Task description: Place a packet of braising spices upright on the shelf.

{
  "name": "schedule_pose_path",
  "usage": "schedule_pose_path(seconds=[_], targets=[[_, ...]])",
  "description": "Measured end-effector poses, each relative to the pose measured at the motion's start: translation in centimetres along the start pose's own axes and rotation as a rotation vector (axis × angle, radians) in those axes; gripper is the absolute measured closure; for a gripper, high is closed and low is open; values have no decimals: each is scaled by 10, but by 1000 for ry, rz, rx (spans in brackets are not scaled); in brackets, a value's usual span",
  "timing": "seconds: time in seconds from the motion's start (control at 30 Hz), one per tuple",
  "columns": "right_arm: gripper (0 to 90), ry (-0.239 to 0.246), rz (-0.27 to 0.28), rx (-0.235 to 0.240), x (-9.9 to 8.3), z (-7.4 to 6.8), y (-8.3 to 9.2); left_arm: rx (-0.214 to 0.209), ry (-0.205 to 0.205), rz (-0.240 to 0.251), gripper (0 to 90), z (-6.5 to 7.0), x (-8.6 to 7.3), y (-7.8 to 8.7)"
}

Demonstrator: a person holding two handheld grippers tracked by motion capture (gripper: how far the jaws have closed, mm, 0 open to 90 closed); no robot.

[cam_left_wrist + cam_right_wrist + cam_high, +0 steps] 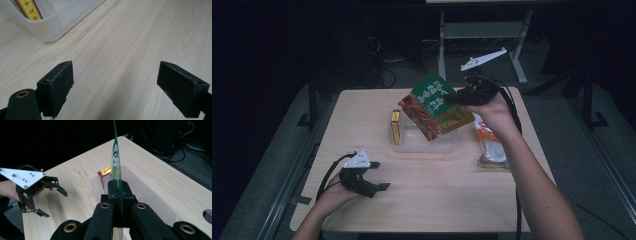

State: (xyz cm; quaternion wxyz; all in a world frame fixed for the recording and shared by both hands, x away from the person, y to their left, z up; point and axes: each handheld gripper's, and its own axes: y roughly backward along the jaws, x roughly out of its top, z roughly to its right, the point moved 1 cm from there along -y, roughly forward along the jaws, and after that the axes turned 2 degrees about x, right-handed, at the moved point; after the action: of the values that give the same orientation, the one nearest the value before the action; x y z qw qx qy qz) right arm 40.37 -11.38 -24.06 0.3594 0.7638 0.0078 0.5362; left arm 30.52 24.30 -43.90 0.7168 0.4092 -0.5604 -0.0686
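Right gripper (462, 96) is raised above the far half of the table (437, 200), near the middle of the far edge. Its fingers (113, 188) are clamped on the edge of a flat green and red packet (434, 106). In the right gripper view the packet (116, 157) stands edge-on between the closed fingers, rising straight up out of them.

The packet hangs tilted in the air, clear of the table surface, above a clear plastic tub (412, 145) that sits in the far-centre area of the table. Its lower corner lies over the tub in the high view; whether it touches the tub cannot be told.

Inside the tub, against its left wall, a small red and yellow box (396, 126) stands on edge. The same box (106, 176) shows just behind the packet in the right gripper view.

Left gripper (377, 176) rests low near the near-left corner of the table, well apart from the tub. Its fingers (58, 85) stand wide open with bare table between them.

An orange and white bag (490, 145) lies near the right edge of the table, just beside the tub and partly under the right forearm.
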Motion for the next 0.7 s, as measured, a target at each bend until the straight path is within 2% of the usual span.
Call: schedule_pose_path(seconds=[0.17, 0.43, 0.5, 0.63, 0.7], targets=[[900, -33, -10, -6, 0, 3, -9, -1, -6, -1, 132, 0, 0, 0], [900, -58, -18, -20, -1, 8, -14, -2, -7, -2, 132, 0, 0, -1], [900, -69, -35, -40, -2, 8, -19, -4, -7, -3, 132, 1, 0, -1], [900, -79, -40, -50, -4, 10, -24, -7, -8, -8, 132, 1, -1, -2], [900, -101, -46, -62, -5, 11, -28, -8, -10, -8, 132, 1, -1, -2]])
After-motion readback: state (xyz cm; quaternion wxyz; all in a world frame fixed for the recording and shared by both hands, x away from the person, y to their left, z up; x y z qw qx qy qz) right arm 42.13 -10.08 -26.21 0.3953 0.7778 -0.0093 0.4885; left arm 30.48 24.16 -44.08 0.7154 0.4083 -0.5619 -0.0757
